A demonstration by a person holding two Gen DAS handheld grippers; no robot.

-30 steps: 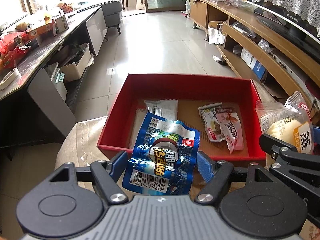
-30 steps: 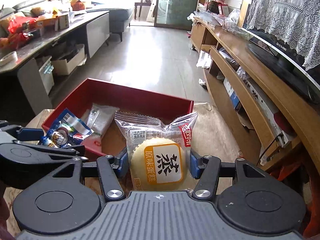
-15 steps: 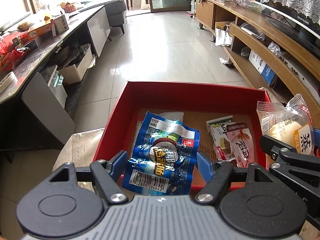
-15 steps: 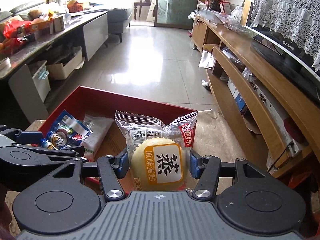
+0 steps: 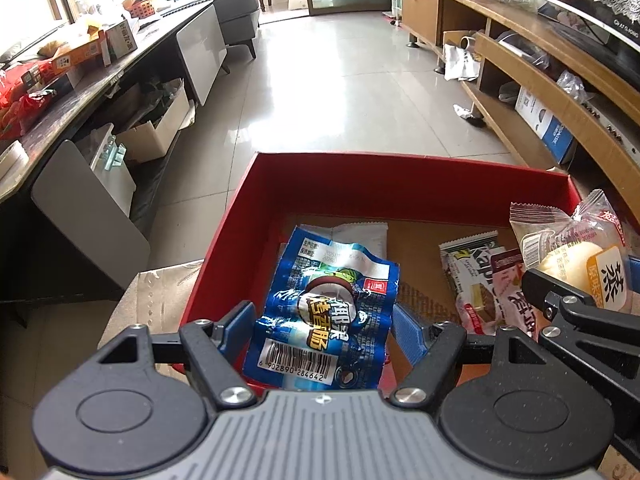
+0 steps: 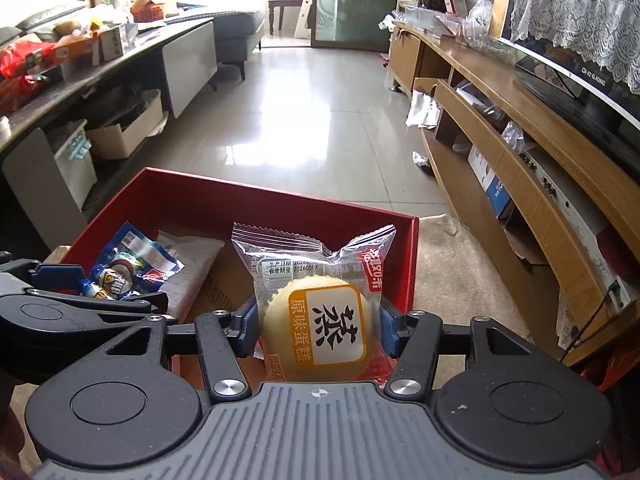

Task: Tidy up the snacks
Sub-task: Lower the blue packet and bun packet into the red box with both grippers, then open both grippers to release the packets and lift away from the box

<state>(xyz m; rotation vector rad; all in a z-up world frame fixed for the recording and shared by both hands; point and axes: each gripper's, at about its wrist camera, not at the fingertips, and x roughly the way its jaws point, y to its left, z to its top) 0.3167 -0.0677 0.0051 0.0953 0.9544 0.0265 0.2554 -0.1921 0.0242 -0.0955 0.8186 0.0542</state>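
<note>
As both grippers advanced over the red box [image 5: 400, 196] since a second earlier, the left gripper [image 5: 320, 320] pinched the blue sausage packet [image 5: 324, 312] and the right gripper [image 6: 318, 326] clamped the cake packet [image 6: 316, 320] (white wrapper [image 6: 192, 268] at ten o'clock); release seemed imminent.

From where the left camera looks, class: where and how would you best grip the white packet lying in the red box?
Probably the white packet at its far end, the only bare part, with fingers across its narrow width, coming from above. It lies flat on the floor of the red box, and the blue packet covers its near end.

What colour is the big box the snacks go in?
The box is red, with a brown cardboard floor inside. The left wrist view shows it best.
</note>
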